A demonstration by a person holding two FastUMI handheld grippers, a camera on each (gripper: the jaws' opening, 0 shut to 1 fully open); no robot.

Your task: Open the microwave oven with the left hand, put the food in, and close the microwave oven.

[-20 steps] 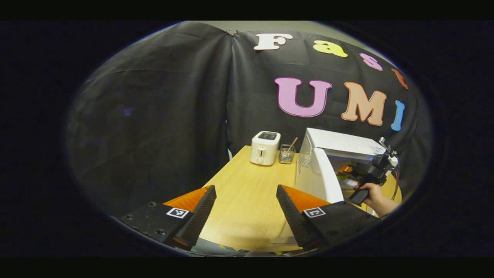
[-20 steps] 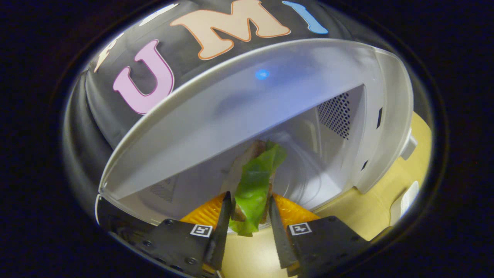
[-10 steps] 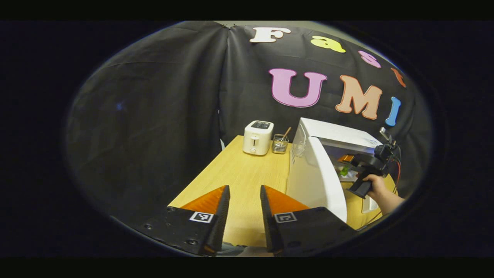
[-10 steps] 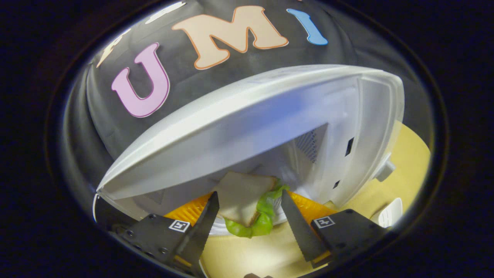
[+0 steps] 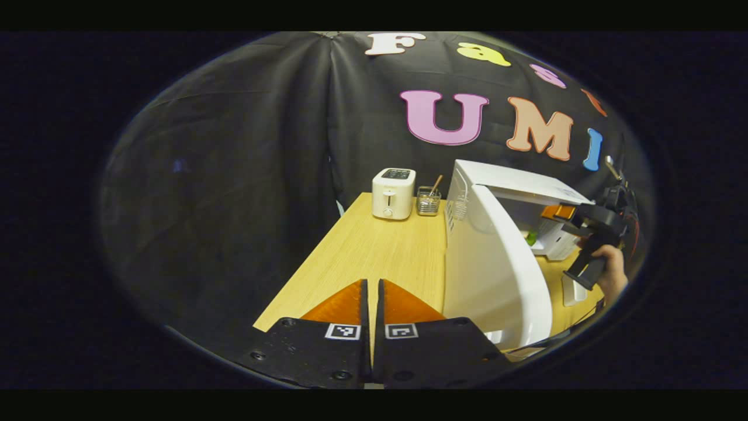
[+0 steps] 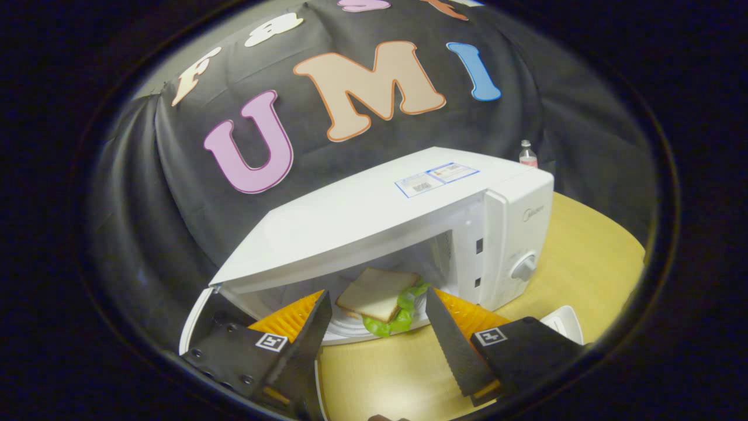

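In the left gripper view, the left gripper (image 5: 371, 304), jaws nearly together and empty, hangs over the table (image 5: 374, 251) beside the microwave's open door (image 5: 497, 275). In the right gripper view, the right gripper (image 6: 377, 327) stands wide apart; the sandwich (image 6: 380, 292) lies inside the microwave (image 6: 409, 216), apparently on its turntable.

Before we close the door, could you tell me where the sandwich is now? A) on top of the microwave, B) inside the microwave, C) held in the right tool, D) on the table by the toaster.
B: the sandwich lies inside the open microwave, with the right tool open.
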